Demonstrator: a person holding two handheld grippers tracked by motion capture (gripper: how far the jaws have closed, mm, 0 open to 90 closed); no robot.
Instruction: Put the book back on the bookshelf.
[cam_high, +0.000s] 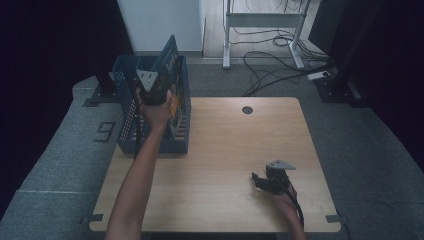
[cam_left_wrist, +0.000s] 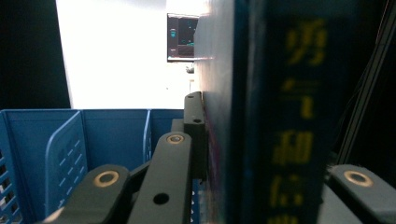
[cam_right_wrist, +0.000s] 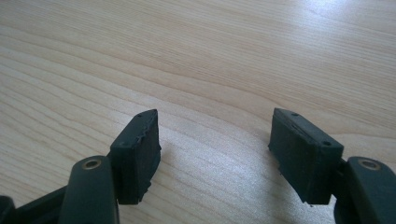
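A dark blue book (cam_high: 170, 56) with yellow characters on its spine (cam_left_wrist: 299, 116) stands upright and tilted over a blue slotted basket (cam_high: 125, 131). My left gripper (cam_high: 156, 84) is shut on the book; one black pad (cam_left_wrist: 193, 122) presses flat on its cover, and the other pad is hidden behind the spine. Inside the basket (cam_left_wrist: 116, 133) I see a perforated divider (cam_left_wrist: 65, 158). My right gripper (cam_high: 258, 180) rests low on the wooden table (cam_high: 225, 140) at the near right. Its jaws (cam_right_wrist: 215, 144) stand open with nothing between them.
The basket sits on the table's far left corner, partly over the edge. A round cable hole (cam_high: 247, 110) lies near the far edge. Beyond the table are grey carpet, a desk frame (cam_high: 262, 20) and loose cables (cam_high: 272, 60).
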